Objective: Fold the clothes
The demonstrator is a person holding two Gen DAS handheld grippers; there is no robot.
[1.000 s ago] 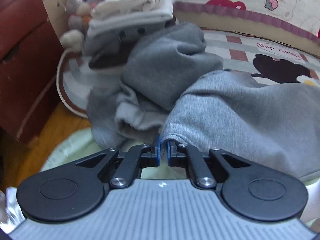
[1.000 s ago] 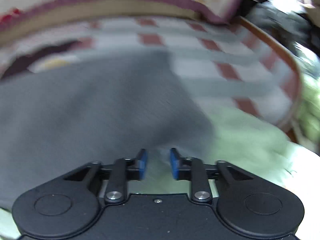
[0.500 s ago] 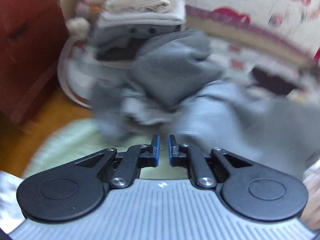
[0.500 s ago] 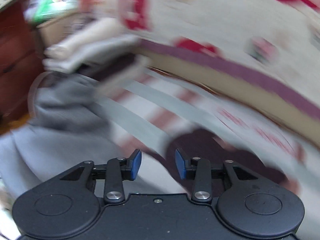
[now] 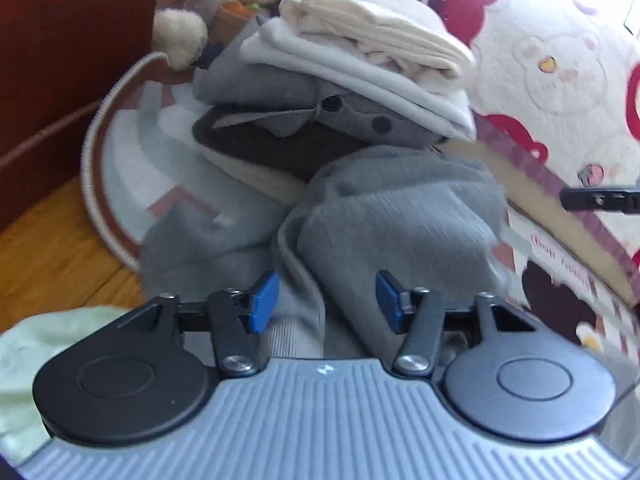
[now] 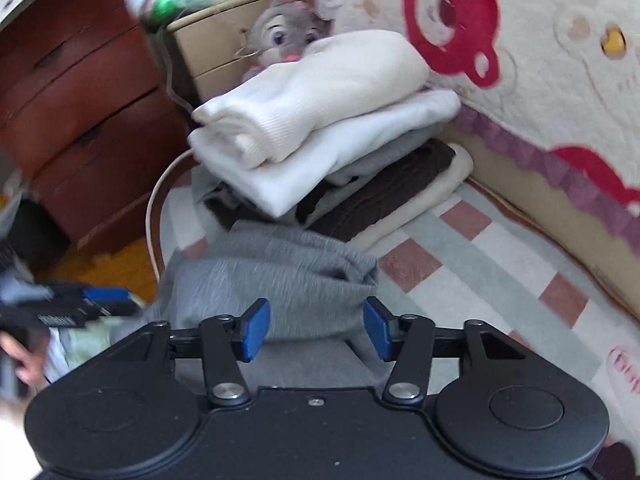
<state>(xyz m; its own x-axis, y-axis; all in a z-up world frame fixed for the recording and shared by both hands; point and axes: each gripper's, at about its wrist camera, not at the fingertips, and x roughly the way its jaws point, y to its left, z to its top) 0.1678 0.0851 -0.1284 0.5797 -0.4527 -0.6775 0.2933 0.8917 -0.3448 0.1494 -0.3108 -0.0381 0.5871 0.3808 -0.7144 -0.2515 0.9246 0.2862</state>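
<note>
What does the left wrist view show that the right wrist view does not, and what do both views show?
Only the left wrist view: the dark buttons on a grey garment in the pile, and the toy's carrot.
Only the right wrist view: the brown drawers, the person's hand, and a beige cabinet.
Both: the pile of folded clothes, the grey garment in front of it, the plush rabbit, and the checked mat.

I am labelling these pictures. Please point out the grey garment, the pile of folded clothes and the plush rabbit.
grey garment (image 6: 280, 276): right wrist view, its bunched top.
pile of folded clothes (image 6: 320, 120): right wrist view, the cream top piece.
plush rabbit (image 6: 286, 34): right wrist view, its face.
</note>
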